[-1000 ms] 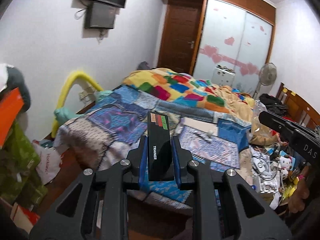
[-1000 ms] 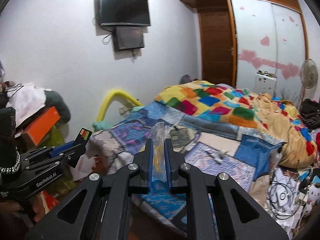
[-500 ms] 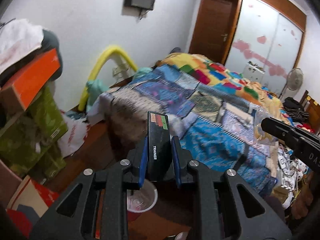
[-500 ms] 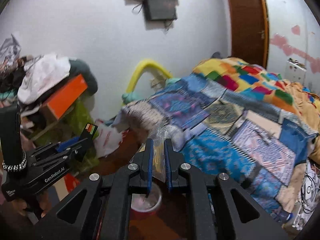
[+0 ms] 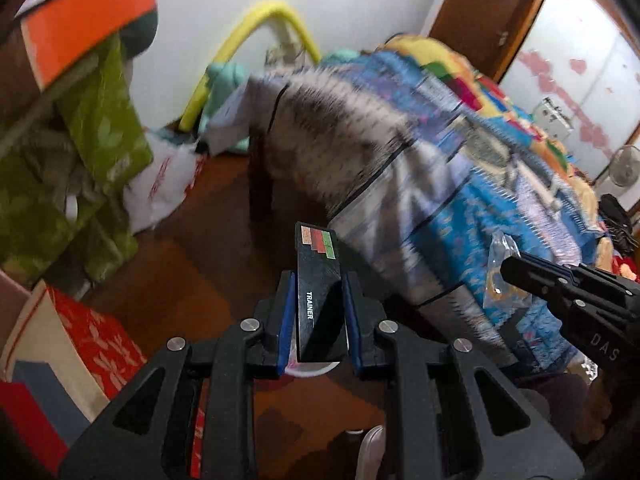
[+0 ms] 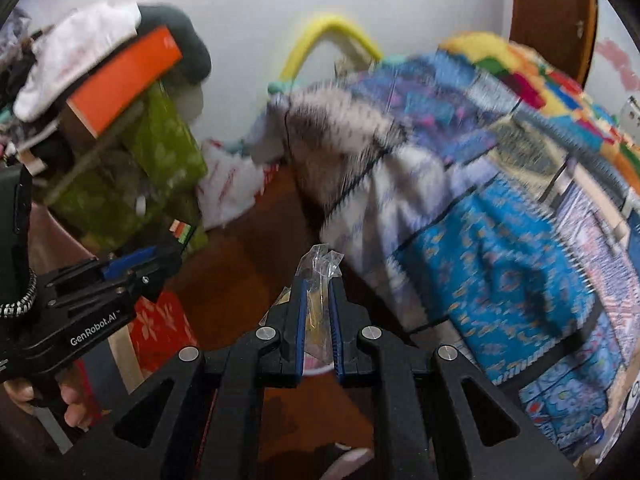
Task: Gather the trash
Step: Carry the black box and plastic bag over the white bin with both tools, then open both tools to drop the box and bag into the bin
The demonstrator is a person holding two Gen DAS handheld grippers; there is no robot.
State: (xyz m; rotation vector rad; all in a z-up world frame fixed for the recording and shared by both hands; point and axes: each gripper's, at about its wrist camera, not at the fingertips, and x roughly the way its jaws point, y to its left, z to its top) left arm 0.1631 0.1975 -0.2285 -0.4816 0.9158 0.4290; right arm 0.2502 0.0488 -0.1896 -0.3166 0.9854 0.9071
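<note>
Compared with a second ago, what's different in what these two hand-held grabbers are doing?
Both grabbers have swung down and left, from looking across the bed toward the floor beside it, where a pale cup now sits under them. Unchanged: the left gripper still clamps the black box, and the right gripper still pinches the clear plastic wrapper.

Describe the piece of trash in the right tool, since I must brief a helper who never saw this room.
Start at the bed with the blue patterned cover, then look just off its near corner, above the brown floor. The right tool pinches a crinkled clear plastic wrapper; the left tool holds a flat black card instead.
</note>
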